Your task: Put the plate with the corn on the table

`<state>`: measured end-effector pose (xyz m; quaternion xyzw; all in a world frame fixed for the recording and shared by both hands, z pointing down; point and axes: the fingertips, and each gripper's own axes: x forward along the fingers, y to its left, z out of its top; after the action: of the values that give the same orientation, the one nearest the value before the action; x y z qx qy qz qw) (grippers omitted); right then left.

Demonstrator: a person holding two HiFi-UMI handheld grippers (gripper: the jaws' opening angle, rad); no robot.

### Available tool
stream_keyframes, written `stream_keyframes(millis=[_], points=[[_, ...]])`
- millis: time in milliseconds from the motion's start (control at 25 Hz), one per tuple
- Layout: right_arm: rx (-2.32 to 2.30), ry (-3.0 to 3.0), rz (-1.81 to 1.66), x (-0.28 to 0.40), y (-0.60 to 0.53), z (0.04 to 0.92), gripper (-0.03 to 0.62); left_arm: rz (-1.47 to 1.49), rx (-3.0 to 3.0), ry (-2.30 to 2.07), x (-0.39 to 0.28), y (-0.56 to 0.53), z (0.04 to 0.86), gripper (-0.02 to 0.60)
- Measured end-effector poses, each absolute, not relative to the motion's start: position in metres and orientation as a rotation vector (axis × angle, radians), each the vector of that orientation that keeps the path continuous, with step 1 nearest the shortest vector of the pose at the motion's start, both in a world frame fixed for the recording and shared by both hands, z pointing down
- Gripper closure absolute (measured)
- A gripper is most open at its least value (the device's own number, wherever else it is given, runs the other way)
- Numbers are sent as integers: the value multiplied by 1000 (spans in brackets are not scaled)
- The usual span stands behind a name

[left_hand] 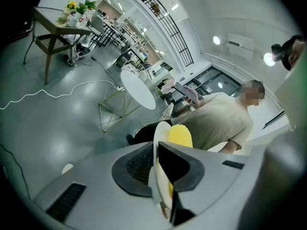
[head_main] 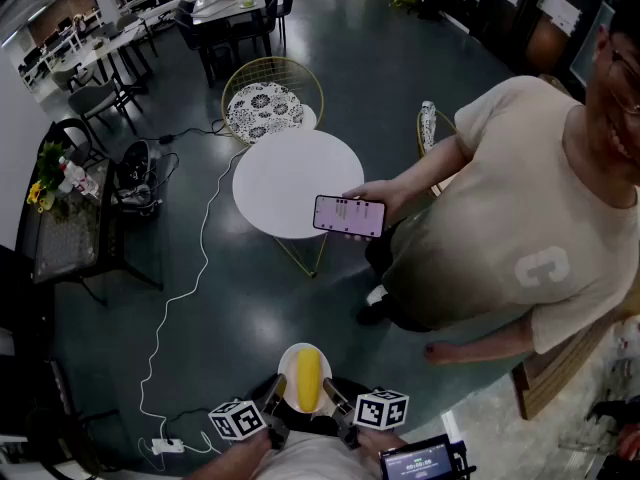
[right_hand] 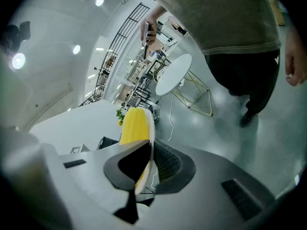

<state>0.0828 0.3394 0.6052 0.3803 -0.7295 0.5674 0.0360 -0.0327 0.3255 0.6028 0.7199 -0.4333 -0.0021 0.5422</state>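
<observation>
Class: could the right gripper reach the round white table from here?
Probably not yet: the right gripper, shut on the plate, is far short of the table; bare floor lies between.

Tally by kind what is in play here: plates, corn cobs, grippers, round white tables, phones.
plate: 1
corn cob: 1
grippers: 2, the left gripper and the right gripper, each shut on the plate
round white table: 1
phone: 1
Total: 6
</observation>
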Motion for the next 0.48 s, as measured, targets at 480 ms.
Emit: stream_keyframes(millis=[480], points=[[1171,-2270,1739,70,327,596,562,-23,1720,-1042,-46,315,594,545]])
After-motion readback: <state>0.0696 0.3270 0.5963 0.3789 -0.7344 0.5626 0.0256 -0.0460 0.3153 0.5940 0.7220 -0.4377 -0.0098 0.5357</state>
